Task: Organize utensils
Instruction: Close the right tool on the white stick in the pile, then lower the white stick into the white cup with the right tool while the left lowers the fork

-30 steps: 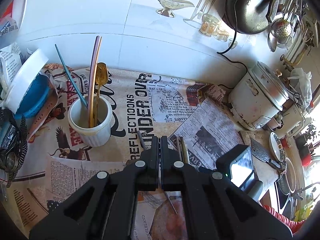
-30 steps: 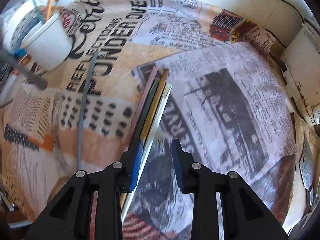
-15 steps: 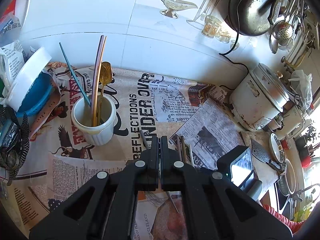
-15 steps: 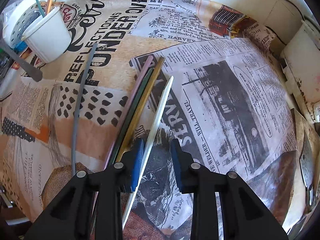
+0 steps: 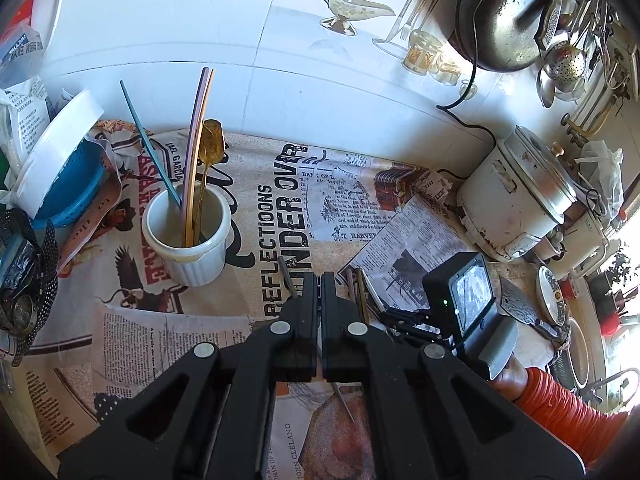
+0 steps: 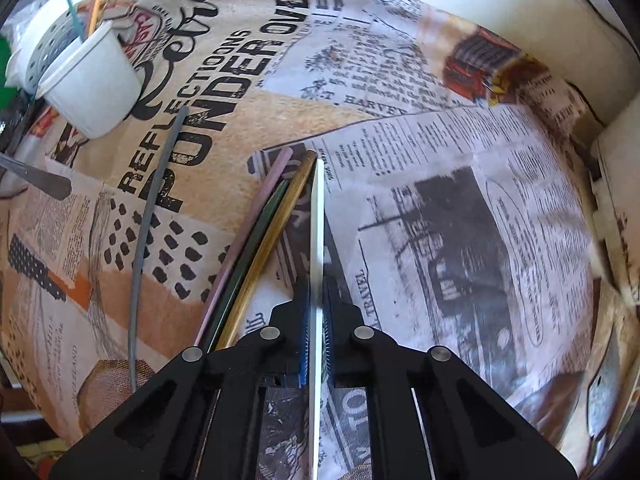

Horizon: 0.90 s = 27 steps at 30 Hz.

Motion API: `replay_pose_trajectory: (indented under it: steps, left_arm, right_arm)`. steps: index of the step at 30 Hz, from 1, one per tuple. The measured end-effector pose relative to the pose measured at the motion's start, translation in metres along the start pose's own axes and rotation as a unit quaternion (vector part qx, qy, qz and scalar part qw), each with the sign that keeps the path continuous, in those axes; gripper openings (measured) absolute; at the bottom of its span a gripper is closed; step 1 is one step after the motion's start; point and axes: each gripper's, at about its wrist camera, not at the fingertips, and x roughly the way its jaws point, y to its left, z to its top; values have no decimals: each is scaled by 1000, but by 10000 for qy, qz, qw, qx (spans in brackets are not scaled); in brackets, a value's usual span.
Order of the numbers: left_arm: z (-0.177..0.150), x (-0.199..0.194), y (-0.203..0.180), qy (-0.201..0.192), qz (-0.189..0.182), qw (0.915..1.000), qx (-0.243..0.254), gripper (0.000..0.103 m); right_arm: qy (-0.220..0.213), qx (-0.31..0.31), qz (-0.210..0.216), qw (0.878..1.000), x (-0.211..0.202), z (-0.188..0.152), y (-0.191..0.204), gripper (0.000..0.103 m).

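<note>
1. since a second ago the right gripper (image 6: 316, 312) has slid sideways off the bundle of sticks and closed; its blue pads now pinch the white chopstick (image 6: 318, 220), which runs straight up the centre of the right wrist view.
2. left gripper (image 5: 320, 280) sits low centre in its own view, fingers pressed together with nothing between them, idle.
3. to do the lift well, i judge the grip should stay square on the thin stick so it does not swivel, and rise clear before the pink chopstick (image 6: 256, 220), green chopstick (image 6: 256, 240) and gold chopstick (image 6: 276, 232) just to its left get dragged along.
4. next goal is likely the white cup (image 5: 188, 236), centre left in the left wrist view, already holding sticks and a gold spoon (image 5: 210, 148); tip the stick in point first.
5. a grey chopstick (image 6: 144, 232) lies apart, left of the bundle.
6. surface is a counter covered with a newspaper-print cloth (image 6: 460, 220); a rice cooker (image 5: 520, 196) stands at right, a black pot (image 5: 504, 16) hangs upper right on white tiles.
</note>
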Motion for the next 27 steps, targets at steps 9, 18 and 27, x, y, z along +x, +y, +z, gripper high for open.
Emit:
replay_pose_trajectory:
  steps: [9,18,27]
  left_arm:
    - [3,-3,-9,-30,-40,10000,57,0]
    - [15,-16,-12,-255,21,9997,58,0]
    - [26,-31,-9,-494,66,9988,11,0]
  right_arm:
    - [-218,608,398,9971,-23,5,-23,6]
    - [-1161,944,615,9868,-90,2,-31,6]
    - [-1897,793,681,9763,-140,15,-18,6]
